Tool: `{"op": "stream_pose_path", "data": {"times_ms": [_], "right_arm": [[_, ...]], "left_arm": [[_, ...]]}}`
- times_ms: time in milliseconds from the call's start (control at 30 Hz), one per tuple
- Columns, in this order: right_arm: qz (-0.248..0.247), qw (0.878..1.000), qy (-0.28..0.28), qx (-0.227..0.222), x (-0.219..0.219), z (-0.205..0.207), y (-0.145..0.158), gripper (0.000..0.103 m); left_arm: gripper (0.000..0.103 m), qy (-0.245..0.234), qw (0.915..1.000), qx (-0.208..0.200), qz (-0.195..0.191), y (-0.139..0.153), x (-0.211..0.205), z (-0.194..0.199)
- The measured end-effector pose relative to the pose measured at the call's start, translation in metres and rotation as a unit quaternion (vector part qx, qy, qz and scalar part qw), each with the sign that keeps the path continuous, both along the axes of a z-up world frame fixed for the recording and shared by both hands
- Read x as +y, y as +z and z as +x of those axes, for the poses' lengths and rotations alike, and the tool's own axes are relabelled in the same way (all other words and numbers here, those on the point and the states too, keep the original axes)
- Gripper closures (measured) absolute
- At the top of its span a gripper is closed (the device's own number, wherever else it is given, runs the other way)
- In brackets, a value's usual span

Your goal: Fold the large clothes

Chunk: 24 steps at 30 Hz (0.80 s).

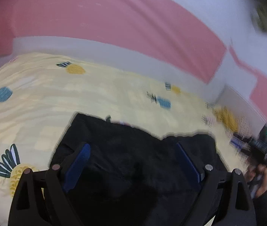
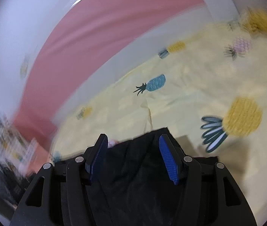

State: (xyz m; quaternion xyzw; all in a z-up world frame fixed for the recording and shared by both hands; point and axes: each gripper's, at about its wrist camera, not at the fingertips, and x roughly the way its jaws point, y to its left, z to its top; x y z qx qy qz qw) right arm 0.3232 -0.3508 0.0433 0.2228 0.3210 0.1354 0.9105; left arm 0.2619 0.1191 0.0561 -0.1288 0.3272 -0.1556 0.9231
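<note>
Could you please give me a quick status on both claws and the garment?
Left claw open, nothing gripped. Right claw open, empty too. Black garment lying on the pineapple sheet beneath both. Nothing in the way.

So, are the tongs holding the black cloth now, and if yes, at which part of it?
Nothing is held. The left tongs and the right tongs both stand open above the black garment, which lies on the pineapple-print sheet; no pad presses on it.

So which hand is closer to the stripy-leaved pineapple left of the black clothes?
Left. The left gripper hovers over the clothes beside that pineapple; the right gripper is across them.
</note>
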Motion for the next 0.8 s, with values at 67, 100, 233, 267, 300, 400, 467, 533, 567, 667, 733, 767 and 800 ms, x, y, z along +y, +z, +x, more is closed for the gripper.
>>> {"op": "stream_pose_path", "data": {"times_ms": [67,100,233,267,300,400,467,533,567,667,733,767,800], "right_arm": [[-0.078,0.996,0.032,-0.005,0.034,-0.015,-0.003,0.046],[-0.108,0.993,0.053,-0.005,0.051,-0.02,-0.01,0.046],[-0.192,0.974,0.119,0.016,0.099,-0.022,-0.043,0.046],[-0.22,0.968,0.117,0.026,0.106,-0.012,-0.051,0.046],[-0.233,0.966,0.108,0.033,0.106,0.0,-0.06,0.046],[-0.198,0.974,0.082,0.071,0.086,0.033,-0.074,0.046],[-0.189,0.975,0.082,0.081,0.081,0.045,-0.081,0.046],[-0.193,0.974,0.088,0.085,0.08,0.051,-0.086,0.045],[-0.191,0.974,0.089,0.089,0.079,0.053,-0.087,0.045],[-0.189,0.974,0.083,0.094,0.073,0.057,-0.085,0.045],[-0.191,0.974,0.07,0.101,0.07,0.059,-0.083,0.046],[-0.189,0.974,0.058,0.106,0.064,0.062,-0.083,0.046],[-0.19,0.974,0.049,0.11,0.061,0.066,-0.084,0.046]], "left_arm": [[0.011,-0.037,0.999,0.006,0.026,-0.01,-0.024,-0.004],[0.011,-0.055,0.9977,0.009,0.037,-0.014,-0.035,-0.005],[0.011,-0.096,0.9891,0.007,0.111,-0.029,-0.077,0.003],[0.011,-0.089,0.9872,0.01,0.132,-0.034,-0.082,0.01],[0.011,-0.071,0.9859,0.027,0.149,-0.042,-0.081,0.023],[0.011,-0.03,0.9898,0.064,0.124,-0.055,-0.059,0.052],[0.011,-0.003,0.9884,0.064,0.138,-0.06,-0.047,0.063],[0.011,0.005,0.9878,0.077,0.136,-0.066,-0.039,0.071],[0.011,0.007,0.9875,0.08,0.136,-0.067,-0.035,0.073],[0.011,0.019,0.9837,0.069,0.165,-0.066,-0.026,0.07],[0.011,0.029,0.9845,0.076,0.155,-0.069,-0.012,0.071],[0.011,0.04,0.984,0.078,0.155,-0.072,-0.005,0.071],[0.01,0.051,0.9834,0.078,0.156,-0.076,0.001,0.073]]}}
